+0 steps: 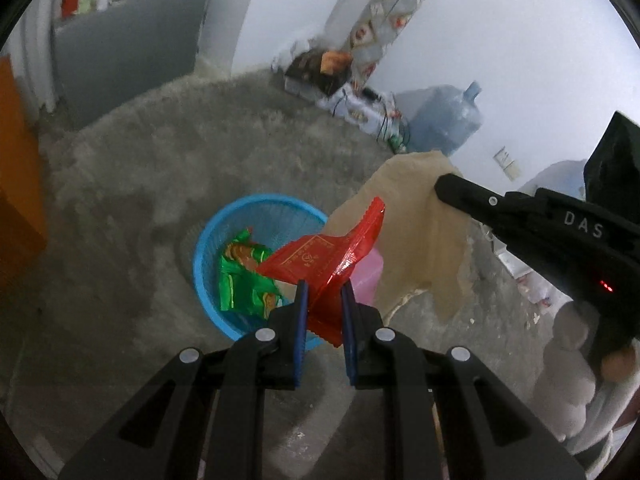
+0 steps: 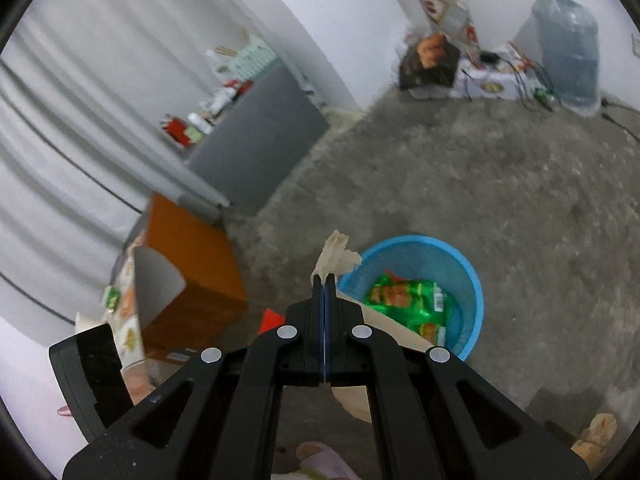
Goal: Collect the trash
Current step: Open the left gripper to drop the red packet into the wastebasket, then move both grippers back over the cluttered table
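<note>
My left gripper [image 1: 324, 292] is shut on a red wrapper [image 1: 328, 264] and holds it above the near rim of the blue basket [image 1: 204, 248]. Green snack wrappers [image 1: 244, 280] and something pink [image 1: 368, 276] lie in the basket. My right gripper [image 2: 324, 280] is shut on a tan paper sheet [image 2: 334, 254], which hangs down beside the basket [image 2: 472, 280]; in the left wrist view the sheet [image 1: 416, 236] hangs from the right gripper [image 1: 440, 184] just right of the basket. Green wrappers [image 2: 408, 300] show in the basket.
Grey concrete floor [image 1: 200, 152] all around. An orange box [image 2: 192, 264] stands left of the basket. A water jug [image 1: 448, 120], boxes and cables [image 1: 360, 104] sit by the far wall. A grey cabinet [image 1: 128, 60] stands at the back left.
</note>
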Demonstrator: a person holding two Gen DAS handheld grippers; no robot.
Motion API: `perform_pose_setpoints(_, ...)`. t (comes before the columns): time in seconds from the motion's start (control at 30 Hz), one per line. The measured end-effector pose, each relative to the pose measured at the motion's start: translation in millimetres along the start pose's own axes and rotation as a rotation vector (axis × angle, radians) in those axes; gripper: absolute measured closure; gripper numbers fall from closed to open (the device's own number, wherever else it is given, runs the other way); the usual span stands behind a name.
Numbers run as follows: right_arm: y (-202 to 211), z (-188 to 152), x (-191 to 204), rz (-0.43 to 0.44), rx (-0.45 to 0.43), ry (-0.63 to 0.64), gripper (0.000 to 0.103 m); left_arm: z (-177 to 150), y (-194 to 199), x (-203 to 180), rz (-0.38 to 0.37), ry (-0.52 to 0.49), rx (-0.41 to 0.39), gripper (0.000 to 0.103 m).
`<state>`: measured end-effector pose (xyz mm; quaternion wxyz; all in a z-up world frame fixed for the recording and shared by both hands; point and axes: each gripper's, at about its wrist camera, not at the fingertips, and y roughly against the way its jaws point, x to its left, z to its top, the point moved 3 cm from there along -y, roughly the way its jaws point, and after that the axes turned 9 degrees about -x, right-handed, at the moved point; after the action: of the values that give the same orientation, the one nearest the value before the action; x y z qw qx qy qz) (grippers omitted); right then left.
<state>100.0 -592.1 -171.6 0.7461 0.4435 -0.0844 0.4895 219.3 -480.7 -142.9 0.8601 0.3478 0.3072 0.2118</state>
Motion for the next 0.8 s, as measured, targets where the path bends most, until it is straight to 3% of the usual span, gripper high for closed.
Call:
perform_pose_setpoints(0.17,-29.6,-2.3,-23.4,-0.051,0.032,-0.041,0.103,2.6,-46.4,2.8,0.005,0.003,0.046,0.088)
perform_pose_setpoints(0.2,-36.4,-2.1,-28.6,-0.056,0.040,-0.052,0.099,1.5,-50.4,4.2,0.014,0.003,0.054,0.086)
perform_pose_setpoints(0.27,-50.6,-5.6,-40.9,-0.079,0.068,-0.080,0.088,0.3,-66.3,6.8,0.029,0.009,0.086,0.064)
perform_pose_setpoints(0.3,-56.5,-7.3,-47.5,-0.093,0.081,-0.096,0.074,-1.3,-73.6,9.1,0.047,0.014,0.100,0.058)
perform_pose_setpoints(0.33,-62.2,-9.0,-54.1,-0.111,0.093,-0.110,0.069,-2.2,-77.4,10.9,0.066,0.015,0.104,0.054)
perform_pose_setpoints(0.47,-68.0,-17.5,-72.3,-0.162,0.113,-0.135,0.068,-5.4,-83.5,15.0,0.067,0.033,0.095,0.054)
perform_pose_setpoints(0.8,-40.8,-18.6,-76.0,-0.168,0.078,-0.126,0.067,0.7,-45.1,10.5,0.050,0.046,0.022,0.052)
